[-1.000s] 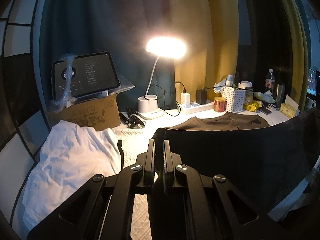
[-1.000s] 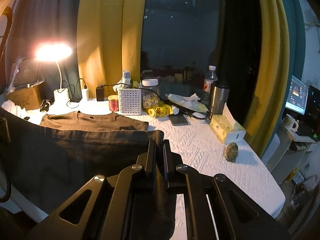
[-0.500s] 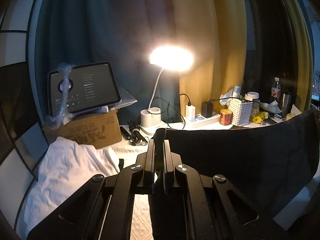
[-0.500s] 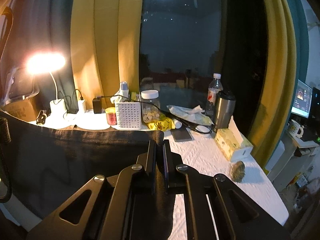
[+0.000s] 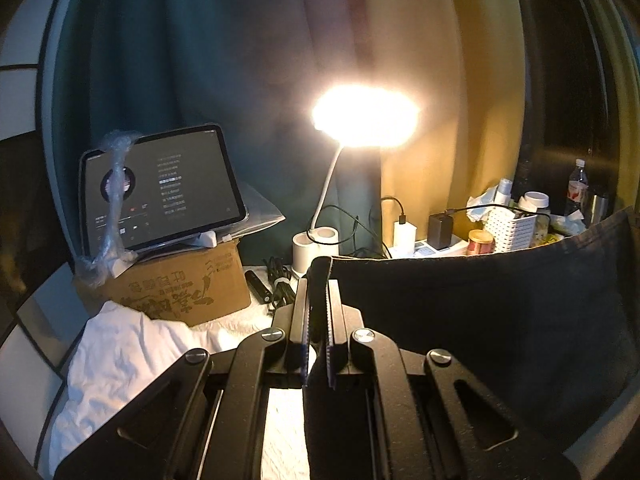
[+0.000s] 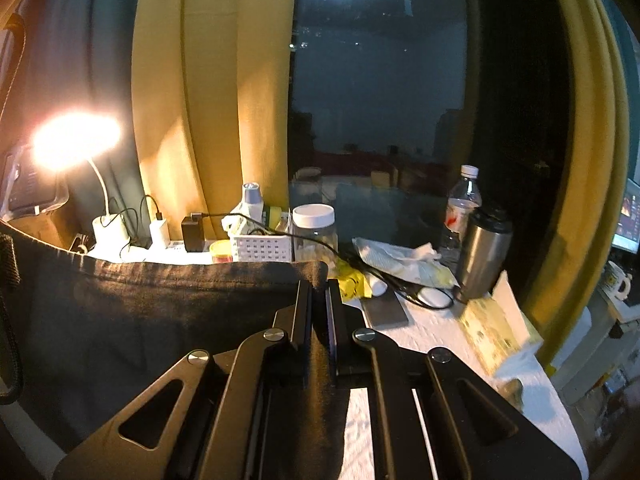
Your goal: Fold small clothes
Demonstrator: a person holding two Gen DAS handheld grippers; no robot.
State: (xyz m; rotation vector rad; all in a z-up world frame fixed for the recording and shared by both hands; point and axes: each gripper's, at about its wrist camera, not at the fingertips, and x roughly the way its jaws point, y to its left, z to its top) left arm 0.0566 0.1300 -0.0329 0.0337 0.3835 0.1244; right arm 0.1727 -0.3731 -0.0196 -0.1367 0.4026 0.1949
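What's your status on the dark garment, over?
Left gripper and right gripper both shut on dark garment, stretched between them above table. Nothing in the way.

Tablet [image 5: 160,188] on cardboard box [image 5: 176,284], left of lamp [image 5: 320,216]. Charger [image 6: 192,232], basket [image 6: 262,246], jar [image 6: 314,232] along desk [image 6: 424,332] back; bottle [image 6: 460,208] behind flask [image 6: 482,252]; tissue box [image 6: 492,332] right.
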